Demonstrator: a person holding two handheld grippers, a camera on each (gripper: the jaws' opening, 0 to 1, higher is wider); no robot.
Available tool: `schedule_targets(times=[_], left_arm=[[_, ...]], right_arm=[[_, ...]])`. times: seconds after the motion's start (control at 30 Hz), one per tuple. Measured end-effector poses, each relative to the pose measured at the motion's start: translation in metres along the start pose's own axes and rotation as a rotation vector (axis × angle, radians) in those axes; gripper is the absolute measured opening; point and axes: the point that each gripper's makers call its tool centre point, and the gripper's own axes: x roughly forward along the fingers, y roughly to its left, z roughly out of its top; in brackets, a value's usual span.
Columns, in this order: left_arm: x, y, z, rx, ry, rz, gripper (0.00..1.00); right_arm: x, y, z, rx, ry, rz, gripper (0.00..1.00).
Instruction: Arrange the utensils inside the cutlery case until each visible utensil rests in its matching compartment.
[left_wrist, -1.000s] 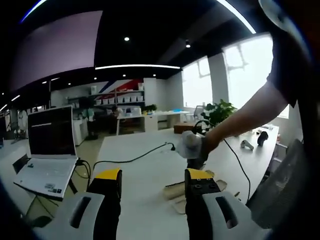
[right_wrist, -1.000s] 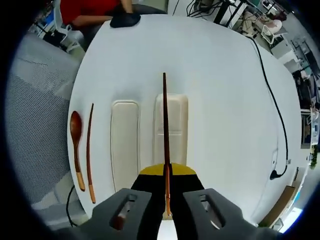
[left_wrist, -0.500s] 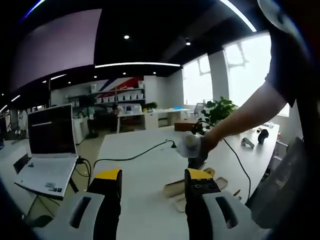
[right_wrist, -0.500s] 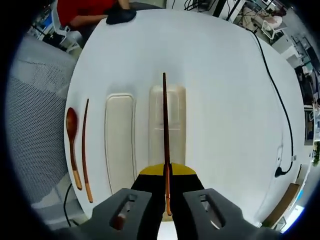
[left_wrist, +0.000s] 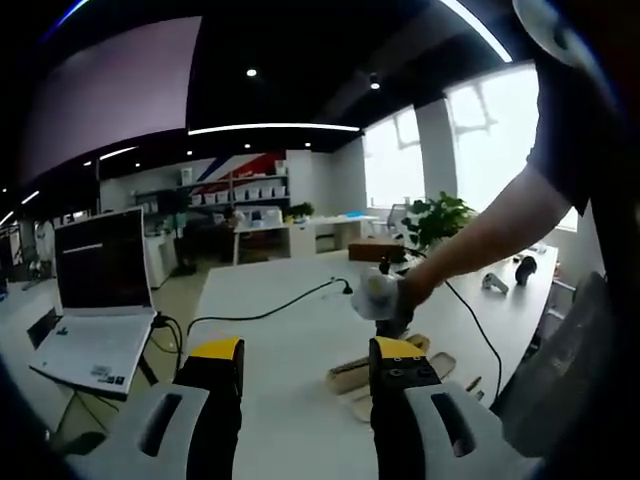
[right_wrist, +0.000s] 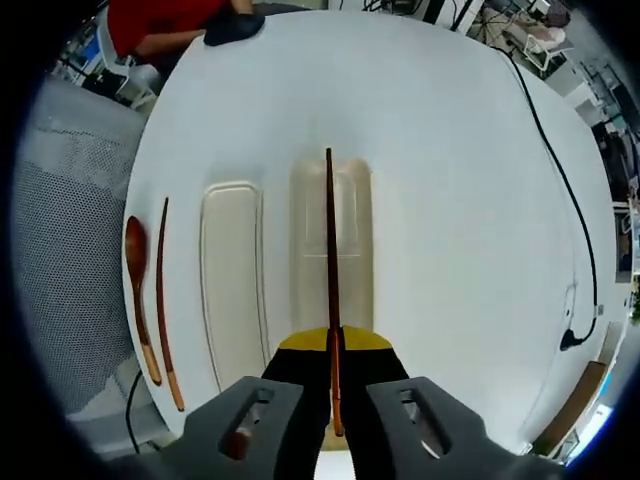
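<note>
Bright, even light, strong fisheye bending

I see windows (left_wrist: 495, 150) blown out white, ceiling strips (left_wrist: 272, 129) glowing, the table (right_wrist: 430, 180) nearly shadowless, edges curved and soft

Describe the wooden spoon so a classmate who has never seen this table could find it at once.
Start at the white table in the right gripper view and find the two cream case halves. Beside them lie two loose wooden utensils. The spoon is the outer one, with an oval bowl, unlike the thin chopstick beside it.

Long reddish-brown wooden chopstick (right_wrist: 329, 250), orange end; cream oblong plastic case tray (right_wrist: 330, 250) & lid (right_wrist: 230, 280); brown wooden spoon (right_wrist: 138, 290); white round table (right_wrist: 440, 200); gripper tips prob. yellow/black.
</note>
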Motion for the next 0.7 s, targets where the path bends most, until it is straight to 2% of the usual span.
schedule_targets(times=[0.7], left_arm=[[0.0001, 0.0004, -0.0022, -0.002, 0.009, -0.001, 0.52]], right_arm=[[0.0113, -0.0037, -0.0018, 0.007, 0.007, 0.001, 0.00]])
